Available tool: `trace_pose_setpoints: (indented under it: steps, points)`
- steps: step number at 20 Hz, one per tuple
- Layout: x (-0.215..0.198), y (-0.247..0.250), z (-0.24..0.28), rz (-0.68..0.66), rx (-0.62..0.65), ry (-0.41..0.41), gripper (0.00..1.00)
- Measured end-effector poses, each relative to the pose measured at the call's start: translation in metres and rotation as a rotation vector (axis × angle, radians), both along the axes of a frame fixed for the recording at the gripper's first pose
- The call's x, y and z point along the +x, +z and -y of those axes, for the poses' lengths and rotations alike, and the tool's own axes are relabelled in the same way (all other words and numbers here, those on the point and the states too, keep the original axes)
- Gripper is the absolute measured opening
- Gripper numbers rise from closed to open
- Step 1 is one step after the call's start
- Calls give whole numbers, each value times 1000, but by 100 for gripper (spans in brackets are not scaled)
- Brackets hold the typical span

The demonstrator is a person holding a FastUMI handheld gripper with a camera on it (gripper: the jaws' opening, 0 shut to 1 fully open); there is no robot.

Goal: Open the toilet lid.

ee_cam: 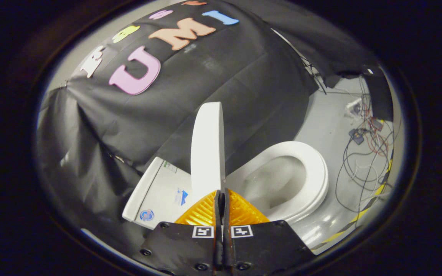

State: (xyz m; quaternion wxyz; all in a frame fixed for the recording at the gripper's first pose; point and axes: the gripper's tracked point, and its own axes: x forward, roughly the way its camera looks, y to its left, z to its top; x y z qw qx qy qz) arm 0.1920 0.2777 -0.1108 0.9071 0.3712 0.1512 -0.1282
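The white toilet lid (206, 145) stands raised, nearly upright above the bowl, and I see it almost edge-on. Its near rim runs down into my gripper (221, 193), whose fingers are closed tight together on that rim. On one side of the lid the white seat ring (315, 172) lies flat around the open bowl (278, 184). On the other side is the white tank (159, 191) with stickers on it. The part of the lid's rim between the fingertips is hidden.
Black cloth (129, 126) hangs behind the tank and lid. Loose cables and small boxes (363, 153) lie on the pale floor beyond the seat. A yellow-and-black tape strip (359, 218) runs along the floor near them.
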Motion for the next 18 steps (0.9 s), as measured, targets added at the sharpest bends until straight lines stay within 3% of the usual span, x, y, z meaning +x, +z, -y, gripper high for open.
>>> trace_pose_setpoints:
  steps: [8, 18]
  points:
    - [16, 27, -26, -8, -116, 37, 2]
    - [40, 62, -74, -47, -373, 103, 2]
